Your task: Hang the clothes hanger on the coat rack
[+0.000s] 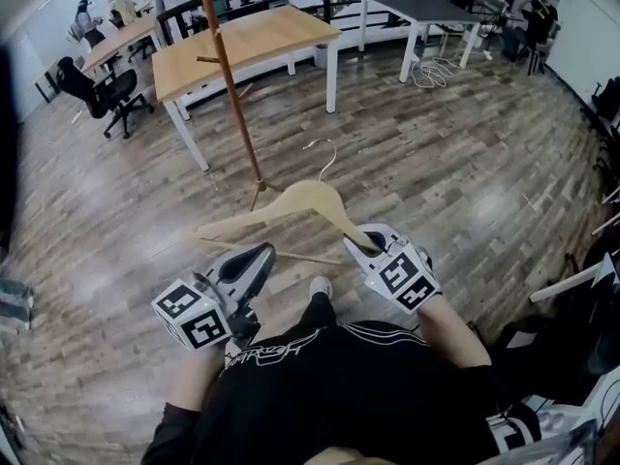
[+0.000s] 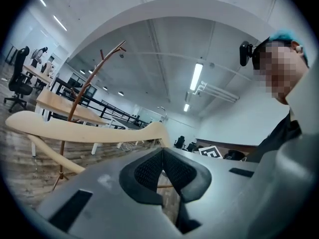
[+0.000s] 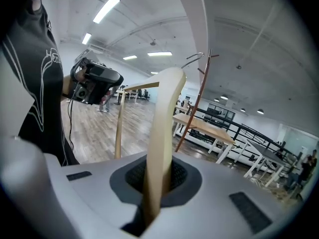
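Left tongs [image 1: 263, 253]: jaws pressed together with nothing in them, tips just beside the hanger's thin bottom bar.
Coat rack: a tall, thin brown wooden coat rack [image 1: 232, 76], ahead of both tongs, past the hanger.
Hanger: a pale wooden clothes hanger with a metal hook [image 1: 291, 206], held up ahead of the tongs.
Right tongs [image 1: 366, 243]: clamped on the hanger's right arm.

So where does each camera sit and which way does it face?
Head view: on the head, steeply down at floor and hanger; torso, forearms show.
Left gripper view: on the left gripper, along shut jaws; coat rack at left, own shoulder at right.
Right gripper view: on the right gripper, along jaws shut on hanger; torso shows.
Shared: all three show hanger and coat rack.
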A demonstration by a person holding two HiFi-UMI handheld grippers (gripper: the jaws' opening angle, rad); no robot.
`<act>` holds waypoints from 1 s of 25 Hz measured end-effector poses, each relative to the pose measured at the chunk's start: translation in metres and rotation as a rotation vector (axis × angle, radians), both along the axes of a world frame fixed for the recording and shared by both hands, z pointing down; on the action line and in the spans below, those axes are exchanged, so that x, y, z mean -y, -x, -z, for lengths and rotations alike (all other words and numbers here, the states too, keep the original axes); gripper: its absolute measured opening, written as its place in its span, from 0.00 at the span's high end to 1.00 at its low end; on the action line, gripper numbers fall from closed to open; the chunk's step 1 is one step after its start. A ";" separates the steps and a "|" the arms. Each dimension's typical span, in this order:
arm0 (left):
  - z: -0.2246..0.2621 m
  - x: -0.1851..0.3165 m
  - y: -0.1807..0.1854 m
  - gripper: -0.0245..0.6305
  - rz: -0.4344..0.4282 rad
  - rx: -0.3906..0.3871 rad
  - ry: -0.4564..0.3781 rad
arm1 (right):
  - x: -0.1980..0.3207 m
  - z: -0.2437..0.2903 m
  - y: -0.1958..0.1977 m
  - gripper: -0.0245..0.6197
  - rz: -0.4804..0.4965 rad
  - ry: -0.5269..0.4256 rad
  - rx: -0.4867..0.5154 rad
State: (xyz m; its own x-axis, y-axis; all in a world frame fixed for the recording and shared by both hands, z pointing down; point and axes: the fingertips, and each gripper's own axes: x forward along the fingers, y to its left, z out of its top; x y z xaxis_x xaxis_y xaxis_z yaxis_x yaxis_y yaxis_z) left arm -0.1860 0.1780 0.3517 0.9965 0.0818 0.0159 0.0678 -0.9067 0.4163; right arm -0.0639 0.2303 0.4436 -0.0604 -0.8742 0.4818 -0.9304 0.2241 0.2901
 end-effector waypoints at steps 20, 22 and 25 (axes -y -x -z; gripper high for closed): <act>-0.042 0.140 -0.115 0.95 -0.001 0.077 0.086 | 0.120 -0.043 -0.110 0.90 -0.026 0.070 0.024; -0.044 0.165 -0.135 0.95 -0.003 0.085 0.090 | 0.144 -0.045 -0.130 0.90 -0.031 0.078 0.023; -0.045 0.207 -0.162 0.95 0.007 0.085 0.097 | 0.183 -0.046 -0.156 0.90 -0.027 0.085 0.024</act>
